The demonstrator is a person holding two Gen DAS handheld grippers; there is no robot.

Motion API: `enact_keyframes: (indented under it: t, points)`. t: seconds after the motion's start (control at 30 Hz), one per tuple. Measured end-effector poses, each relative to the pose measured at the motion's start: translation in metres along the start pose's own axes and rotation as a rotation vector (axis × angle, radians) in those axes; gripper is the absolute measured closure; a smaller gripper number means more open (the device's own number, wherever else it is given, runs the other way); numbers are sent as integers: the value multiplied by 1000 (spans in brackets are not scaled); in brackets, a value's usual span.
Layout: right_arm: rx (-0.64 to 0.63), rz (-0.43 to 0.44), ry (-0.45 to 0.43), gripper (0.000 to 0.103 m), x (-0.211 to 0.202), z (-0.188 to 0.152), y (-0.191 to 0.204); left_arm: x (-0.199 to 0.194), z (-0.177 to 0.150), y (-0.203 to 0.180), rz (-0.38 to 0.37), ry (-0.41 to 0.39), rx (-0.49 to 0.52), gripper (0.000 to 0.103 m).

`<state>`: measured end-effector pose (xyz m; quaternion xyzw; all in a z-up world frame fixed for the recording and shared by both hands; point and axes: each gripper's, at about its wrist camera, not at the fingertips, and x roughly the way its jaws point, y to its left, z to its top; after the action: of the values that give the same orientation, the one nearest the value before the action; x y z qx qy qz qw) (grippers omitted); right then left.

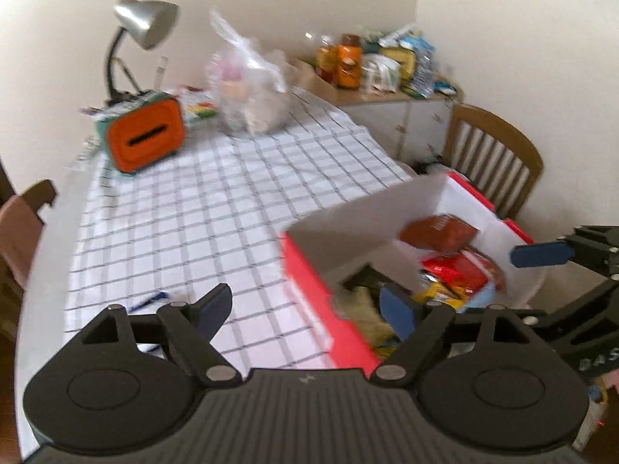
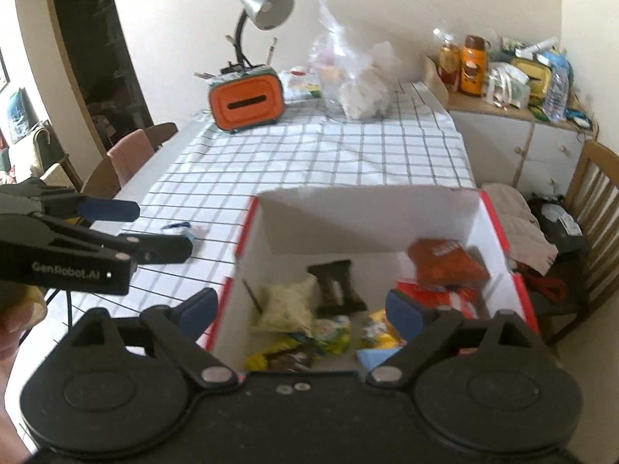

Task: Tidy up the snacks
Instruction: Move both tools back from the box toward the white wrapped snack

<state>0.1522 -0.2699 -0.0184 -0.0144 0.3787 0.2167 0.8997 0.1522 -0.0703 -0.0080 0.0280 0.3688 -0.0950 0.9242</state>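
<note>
- Left gripper [image 1: 305,309]: jaws spread wide and empty, over the desk [image 1: 50,232]; the near left wall of the box [image 1: 321,297] lies between them, with the right jaw above the box interior.
- Right gripper [image 2: 300,307]: jaws also spread wide and empty, above the near end of the box [image 2: 367,228]; the left jaw is over the box's left wall, the right jaw over the snacks inside.
- Box: white inside, red outside, open at the top, on the checked cloth [image 1: 216,201] near the desk's right edge.
- Snacks: all that can be seen lie in the box. A brown-red packet [image 2: 445,266] appears blurred beyond the right gripper's right jaw, against the right wall; whether it rests on the pile or is in the air cannot be told.
- Beneath that packet lies a red packet [image 2: 437,294], just beside the same jaw.
- Between the right gripper's jaws: a pale crumpled bag [image 2: 286,301], a dark wrapper [image 2: 336,286], and small yellow and green packets [image 2: 332,332].
- Beyond the left gripper's jaws, at the desk's far end: an orange case [image 1: 145,135], a lamp [image 1: 143,23] and a clear plastic bag [image 1: 251,89].
- A small blue item [image 1: 147,301] lies on the cloth just beside the left gripper's left jaw.
- Seen from each wrist, the other gripper stands beside the box, its jaws apart.
</note>
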Motion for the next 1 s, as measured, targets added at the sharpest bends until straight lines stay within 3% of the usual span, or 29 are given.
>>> enact_keyframes:
  t: [0.43, 1.0]
  points:
    - [-88, -6, -28, 1, 41, 9, 99, -9, -26, 101, 10, -7, -60, 12]
    - [-178, 26, 49, 4, 172, 16, 188, 21, -53, 215, 111, 37, -96, 12]
